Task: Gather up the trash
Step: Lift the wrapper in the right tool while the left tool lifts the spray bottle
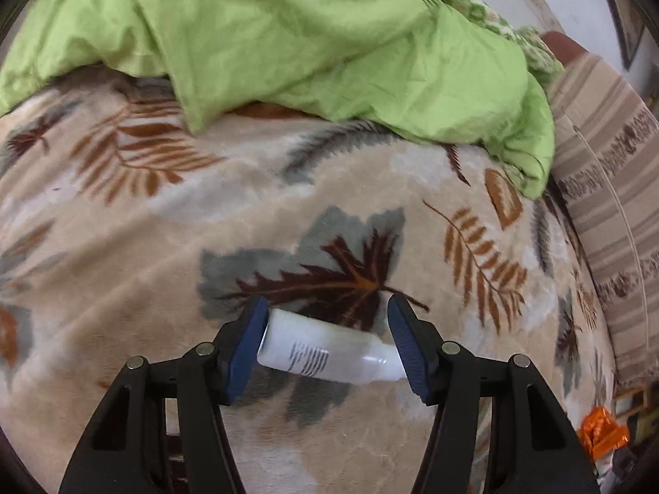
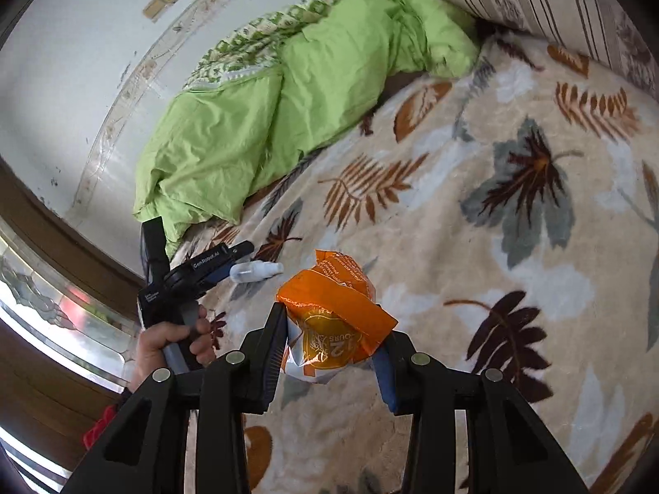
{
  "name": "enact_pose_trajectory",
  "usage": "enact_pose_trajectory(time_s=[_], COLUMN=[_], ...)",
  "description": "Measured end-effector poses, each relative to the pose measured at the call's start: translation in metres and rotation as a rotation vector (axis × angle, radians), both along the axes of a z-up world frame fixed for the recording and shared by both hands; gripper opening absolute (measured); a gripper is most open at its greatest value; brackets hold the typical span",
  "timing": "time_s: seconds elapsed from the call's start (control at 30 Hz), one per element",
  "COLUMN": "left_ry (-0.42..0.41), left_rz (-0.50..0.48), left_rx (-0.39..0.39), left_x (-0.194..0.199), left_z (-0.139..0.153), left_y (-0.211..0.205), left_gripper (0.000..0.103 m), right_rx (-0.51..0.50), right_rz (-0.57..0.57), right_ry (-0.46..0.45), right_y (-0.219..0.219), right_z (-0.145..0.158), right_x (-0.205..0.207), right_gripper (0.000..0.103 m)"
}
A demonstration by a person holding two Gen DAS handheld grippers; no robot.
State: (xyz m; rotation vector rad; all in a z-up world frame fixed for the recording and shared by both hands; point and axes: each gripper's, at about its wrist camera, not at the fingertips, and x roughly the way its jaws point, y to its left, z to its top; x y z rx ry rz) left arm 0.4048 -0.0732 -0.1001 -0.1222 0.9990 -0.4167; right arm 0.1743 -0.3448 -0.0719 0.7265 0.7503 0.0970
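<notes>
Beige plush blanket (image 1: 173, 247) printed with brown, rust and grey leaves covers a bed, and both handheld grippers hang above it, each carrying a piece of trash. From the left wrist camera, the left gripper (image 1: 327, 339) has its blue-padded jaws clamped on a small white plastic bottle (image 1: 329, 352), held crosswise and end to end: its base is against the left pad and its narrow neck against the right pad. Dark printed lines mark the bottle's side. A crumpled lime-green duvet (image 1: 288, 41) lies bunched along the far side of the bed, and a striped brown and cream cushion (image 1: 609, 173) sits at the right edge. From the right wrist camera, the right gripper (image 2: 333, 350) has its jaws pressed on a crumpled orange and white wrapper (image 2: 333, 313) with printed lettering; the wrapper bulges up above the pads. In that same view, at the left, a person's hand (image 2: 164, 346) grips the handle of the left gripper, with the white bottle showing at its tip, just above the blanket. Behind the bed a pale wall (image 2: 61, 82) meets dark wooden trim.
</notes>
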Motion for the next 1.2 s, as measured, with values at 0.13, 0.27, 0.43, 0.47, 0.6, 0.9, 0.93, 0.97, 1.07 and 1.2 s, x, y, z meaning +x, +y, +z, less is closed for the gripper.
enact_pose_trajectory(time_s=[0.13,0.27,0.43,0.47,0.6,0.9,0.93,0.97,1.07,1.2], left_ry=[0.001,0.027,-0.032,-0.049,-0.08,-0.025,-0.023,-0.028,-0.043,-0.053], left_rz=[-0.105,-0.259,-0.377,-0.367,-0.351,-0.374,-0.334,-0.306,-0.21,-0.103], left_rx=[0.027,0.043,0.114,0.123,0.183,0.29,0.279,0.277,0.268,0.237], left_x=[-0.025,-0.064,-0.103,-0.104,-0.093,-0.094,-0.094,-0.095,-0.1,-0.126], left_z=[-0.001,0.006,0.022,0.026,0.027,-0.009,-0.012,-0.012,-0.011,-0.008], left_y=[-0.008,-0.015,-0.028,-0.03,-0.042,-0.067,-0.066,-0.065,-0.059,-0.046], left_gripper=[0.059,0.059,0.059,0.059,0.06,0.045,0.039,0.035,0.03,0.029], right_rx=[0.016,0.037,0.048,0.053,0.045,0.017,0.01,0.005,-0.016,-0.044], right_rz=[0.003,-0.016,-0.033,-0.037,-0.046,-0.055,-0.05,-0.045,-0.034,-0.014], right_ry=[0.008,-0.004,-0.015,-0.016,-0.019,-0.016,-0.015,-0.015,-0.014,-0.021], right_y=[-0.006,-0.013,-0.019,-0.021,-0.021,-0.023,-0.021,-0.019,-0.012,-0.003], right_z=[-0.005,-0.003,0.0,0.0,0.001,0.001,0.001,0.001,0.002,0.004], right_x=[0.003,-0.001,-0.005,-0.006,-0.008,-0.009,-0.009,-0.008,-0.007,-0.007], right_gripper=[0.041,0.041,0.041,0.041,0.041,0.041,0.041,0.041,0.041,0.041])
